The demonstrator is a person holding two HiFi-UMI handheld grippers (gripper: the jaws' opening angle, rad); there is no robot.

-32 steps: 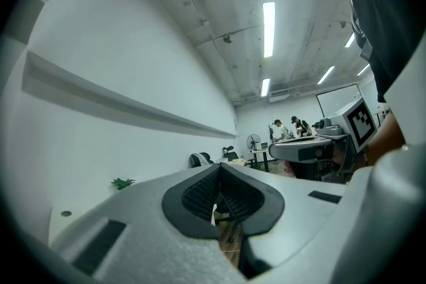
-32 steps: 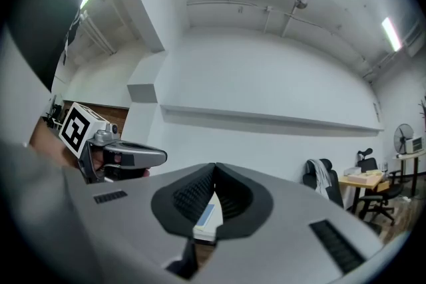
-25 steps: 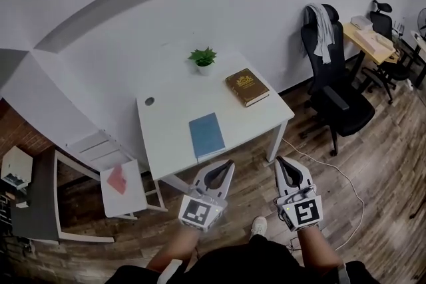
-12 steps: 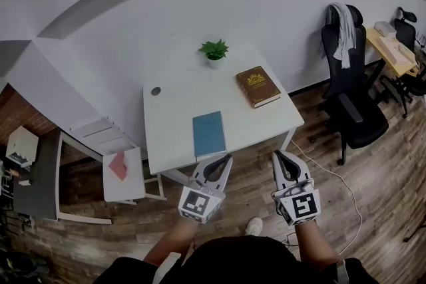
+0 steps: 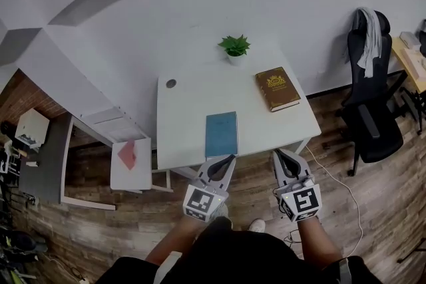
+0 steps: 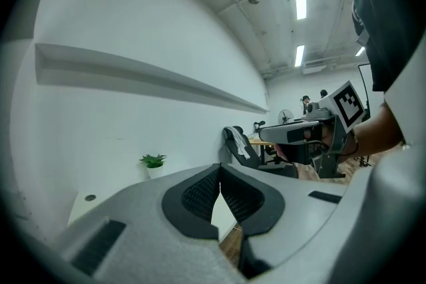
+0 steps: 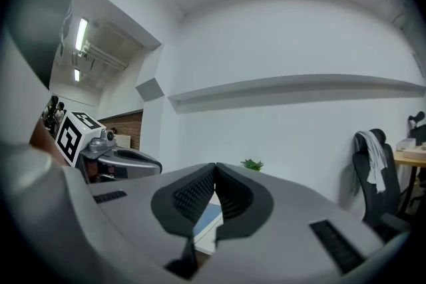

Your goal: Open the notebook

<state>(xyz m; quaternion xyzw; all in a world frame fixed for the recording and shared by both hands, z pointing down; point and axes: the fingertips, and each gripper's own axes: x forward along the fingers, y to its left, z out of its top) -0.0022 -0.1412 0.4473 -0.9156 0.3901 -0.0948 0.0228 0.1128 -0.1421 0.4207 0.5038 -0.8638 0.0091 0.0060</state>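
Note:
A closed blue notebook lies flat near the front edge of the white table. Both grippers hover just short of that edge, over the wooden floor. My left gripper is shut with nothing in it, its tips a little below the notebook's near end. My right gripper is to the right of the notebook, tips together and empty. In the right gripper view the notebook shows through the gap under the closed tips. In the left gripper view the tips meet too.
A brown hardcover book lies at the table's right, and a small potted plant at its back edge. A black office chair stands right of the table. A low white stool with a red item is to the left.
Both grippers have come forward towards the table's front edge and sunk a little. The table and notebook now sit nearer and further right in the head view. Both stay shut.

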